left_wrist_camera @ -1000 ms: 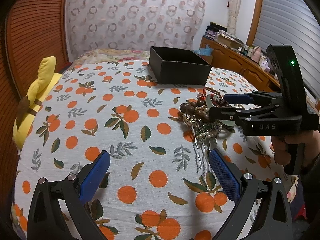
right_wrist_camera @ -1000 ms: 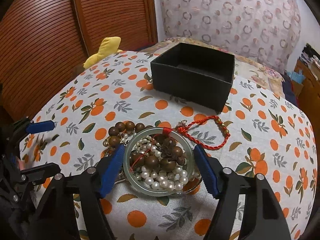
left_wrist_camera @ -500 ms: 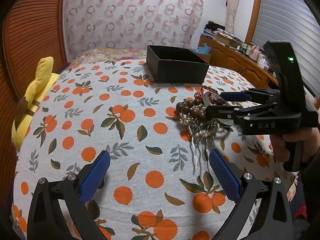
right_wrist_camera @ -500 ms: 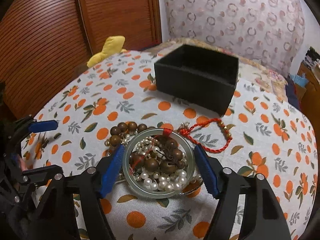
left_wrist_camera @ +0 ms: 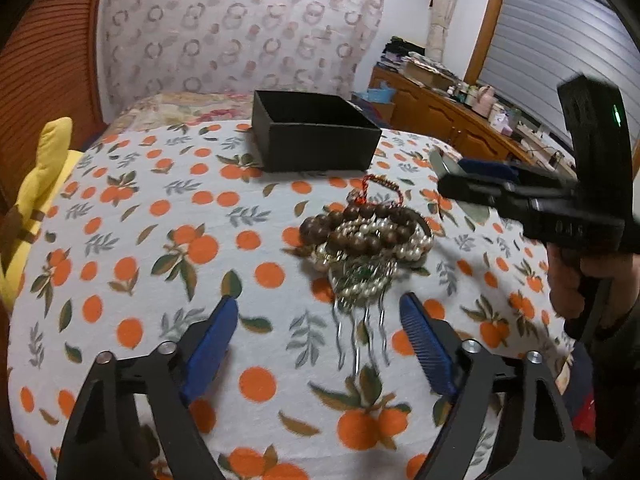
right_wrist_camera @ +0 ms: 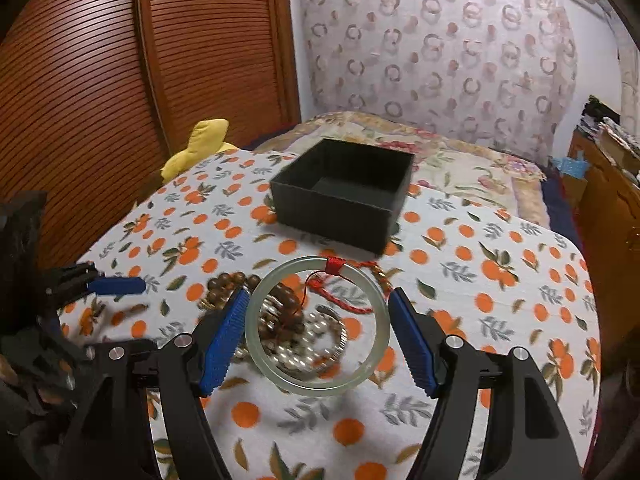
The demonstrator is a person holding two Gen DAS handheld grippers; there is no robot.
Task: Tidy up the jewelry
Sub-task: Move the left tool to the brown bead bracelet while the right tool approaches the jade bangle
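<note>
The right gripper [right_wrist_camera: 316,330] has its blue pads pressed on either side of a pale green bangle [right_wrist_camera: 317,384], which sits in the lower centre of the right wrist view, lifted clear of the cloth with a red thread tied at its top. Below and behind it, on the orange-print tablecloth [left_wrist_camera: 132,248], lies the rest of the jewelry pile [left_wrist_camera: 366,248]: dark wooden beads, pearl strands, a red cord bracelet and a hair comb with metal prongs, all heaped together at the centre of the left wrist view. The empty black box [right_wrist_camera: 344,196] stands in the upper middle of the frame, well apart from the pile.

The left gripper [left_wrist_camera: 320,344], at the bottom of its own view, is closing its jaws with nothing between them but bare cloth; the comb's prongs lie just beyond the pads.

The bangle looks rigid, smooth and glassy (probably jade or glass, so brittle if dropped). A grip across its widest span suits it, yet the polished rim could slip from the pads if tilted, so it is best kept level and set down low inside the box. The thread trailing toward the beads may drag a strand along. The pile itself is soft, loose and tangled; the comb's stiff spine seems the firmest place to take hold next.
</note>
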